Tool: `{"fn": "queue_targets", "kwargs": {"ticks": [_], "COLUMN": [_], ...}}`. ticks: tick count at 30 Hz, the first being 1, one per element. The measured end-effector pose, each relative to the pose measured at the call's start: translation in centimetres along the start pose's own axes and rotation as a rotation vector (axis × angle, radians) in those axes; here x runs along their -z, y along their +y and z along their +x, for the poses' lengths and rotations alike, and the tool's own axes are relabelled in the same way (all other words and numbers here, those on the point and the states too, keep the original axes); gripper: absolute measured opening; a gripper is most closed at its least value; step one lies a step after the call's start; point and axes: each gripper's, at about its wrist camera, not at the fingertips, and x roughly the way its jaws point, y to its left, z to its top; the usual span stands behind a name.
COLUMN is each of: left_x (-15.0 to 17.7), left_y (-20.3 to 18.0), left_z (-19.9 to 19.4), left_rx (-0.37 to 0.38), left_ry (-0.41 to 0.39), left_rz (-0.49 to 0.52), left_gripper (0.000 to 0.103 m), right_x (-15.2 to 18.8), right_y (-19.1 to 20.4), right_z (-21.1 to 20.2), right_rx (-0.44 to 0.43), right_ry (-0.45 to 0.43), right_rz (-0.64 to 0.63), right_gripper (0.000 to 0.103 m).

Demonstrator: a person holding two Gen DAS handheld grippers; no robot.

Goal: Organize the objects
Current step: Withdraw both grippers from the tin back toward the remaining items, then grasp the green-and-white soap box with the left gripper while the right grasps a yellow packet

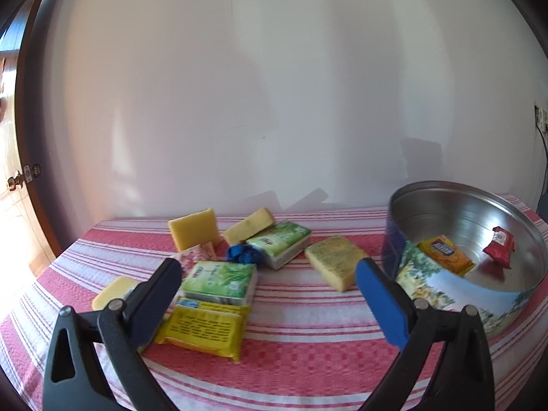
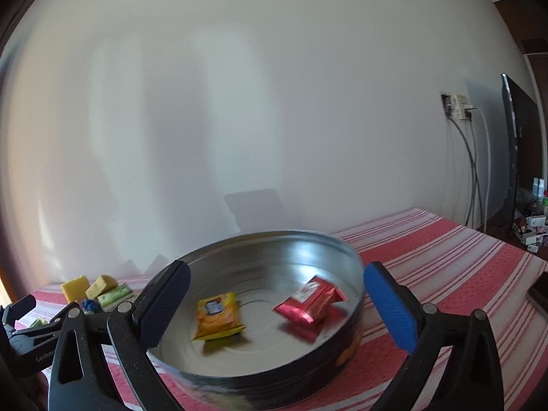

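Right hand-held gripper (image 2: 275,304) gaping wide and empty above the round tin (image 2: 352,267) — yellow packet (image 2: 216,318), red packet (image 2: 310,303) inside, between its fingers

Left wrist view looks low across the desk (image 1: 308,359) toward a wall, packets close ahead. Right wrist view looks closely into the tin (image 2: 342,250). Both show the tin.
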Motion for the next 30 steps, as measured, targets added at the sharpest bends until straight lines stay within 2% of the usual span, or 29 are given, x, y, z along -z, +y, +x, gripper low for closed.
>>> {"fn": "queue_targets", "kwargs": {"ticks": [11, 22, 28, 30], "left_x": [0.8, 2.0, 2.8, 3.0], "left_y": [6.5, 12.2, 13.2, 13.1], "left_z": [1.4, 3.3, 4.3, 5.0], "left_rx": [-0.07, -0.042, 0.017, 0.037], "left_ry": [0.058, 0.202, 0.291, 0.331], "left_rz": [-0.045, -0.163, -0.185, -0.187], "left_gripper": [0.103, 0.102, 0.091, 0.082], "right_x": [1.7, 3.4, 4.3, 4.6], "right_y": [7.5, 14.2, 17.2, 18.1], "right_z": [-0.4, 0.2, 1.2, 1.8], "right_rx": [-0.126, -0.241, -0.28, -0.287], "right_ry": [0.039, 0.126, 0.194, 0.22], "right_rz": [-0.054, -0.098, -0.128, -0.139], "right_gripper": [0.102, 0.102, 0.102, 0.102]}}
